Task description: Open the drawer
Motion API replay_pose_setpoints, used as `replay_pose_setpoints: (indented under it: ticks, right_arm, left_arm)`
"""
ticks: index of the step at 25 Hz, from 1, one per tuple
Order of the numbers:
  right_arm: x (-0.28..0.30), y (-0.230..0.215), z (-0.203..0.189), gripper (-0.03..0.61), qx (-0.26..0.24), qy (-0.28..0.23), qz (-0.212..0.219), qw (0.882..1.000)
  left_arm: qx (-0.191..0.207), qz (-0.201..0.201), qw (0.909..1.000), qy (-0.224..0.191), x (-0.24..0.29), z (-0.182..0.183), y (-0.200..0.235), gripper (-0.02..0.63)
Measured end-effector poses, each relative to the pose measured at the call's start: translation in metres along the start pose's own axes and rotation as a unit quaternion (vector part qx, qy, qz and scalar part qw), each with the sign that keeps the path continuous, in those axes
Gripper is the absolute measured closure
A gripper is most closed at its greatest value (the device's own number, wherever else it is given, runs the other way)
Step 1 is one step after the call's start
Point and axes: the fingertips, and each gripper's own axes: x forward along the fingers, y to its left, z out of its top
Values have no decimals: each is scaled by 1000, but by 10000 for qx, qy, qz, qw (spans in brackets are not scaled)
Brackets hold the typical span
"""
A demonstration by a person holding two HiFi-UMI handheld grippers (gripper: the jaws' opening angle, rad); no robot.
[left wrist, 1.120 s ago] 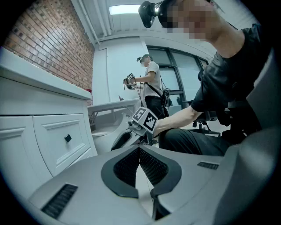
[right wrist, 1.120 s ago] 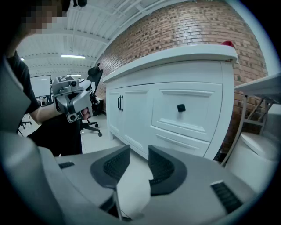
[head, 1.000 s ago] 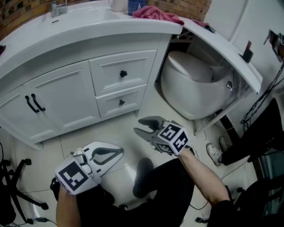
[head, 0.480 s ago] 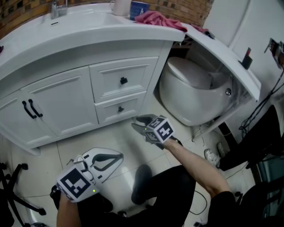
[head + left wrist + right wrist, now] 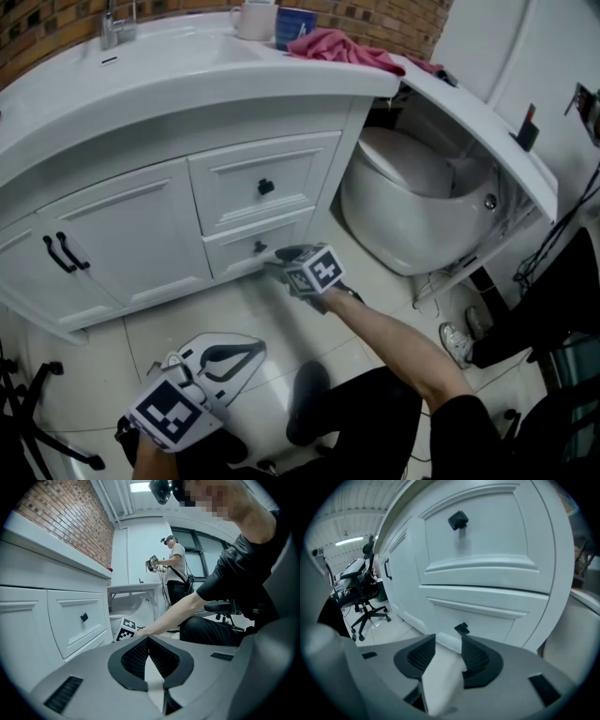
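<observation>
As a person reaches toward a white vanity, the right gripper sits just in front of the lower drawer, the smaller of two stacked at the cabinet's right end, beside a toilet. Its fingers are spread and have just been opening wider. Nothing lies between them yet. The drawer's small black knob shows right at the tip of one finger, though whether it touches cannot be told. The left gripper hangs low and near, over the tiled floor, well apart from the cabinet, its fingers pressed together on nothing. Both the lower drawer and the upper drawer lie flush with the cabinet front, so the job appears to be at the approach stage, with no drawer pulled out at all. What seems left is to bring the knob into the gap, close the fingers on it and draw the front straight out toward the near side. The reach suggests the lower drawer is the one meant.
</observation>
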Motion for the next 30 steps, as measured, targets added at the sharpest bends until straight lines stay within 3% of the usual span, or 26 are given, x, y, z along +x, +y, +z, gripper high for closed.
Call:
replay_pose_setpoints:
  ticks: [2, 9, 23, 28, 30]
  right_arm:
    - [10, -3, -2, 351, 240, 32, 22, 9997]
    - [30, -23, -8, 350, 981, -100, -48, 9951]
    - [66, -35, 5, 341, 2656, -516, 143, 9626]
    - [69, -37, 8, 373, 2899, -617, 262, 9547]
    - [70, -34, 9, 414, 2945, -625, 346, 9530]
  left_arm:
    - [-57, 49, 10000, 1, 0, -2, 4, 611]
    - [-61, -9, 10000, -18, 1, -3, 9, 611]
    - [-124, -45, 9999, 17, 2, -7, 11, 611]
    - [-134, -17, 9999, 64, 1, -9, 13, 611]
    - [-157, 0, 9999, 53, 1, -10, 15, 611]
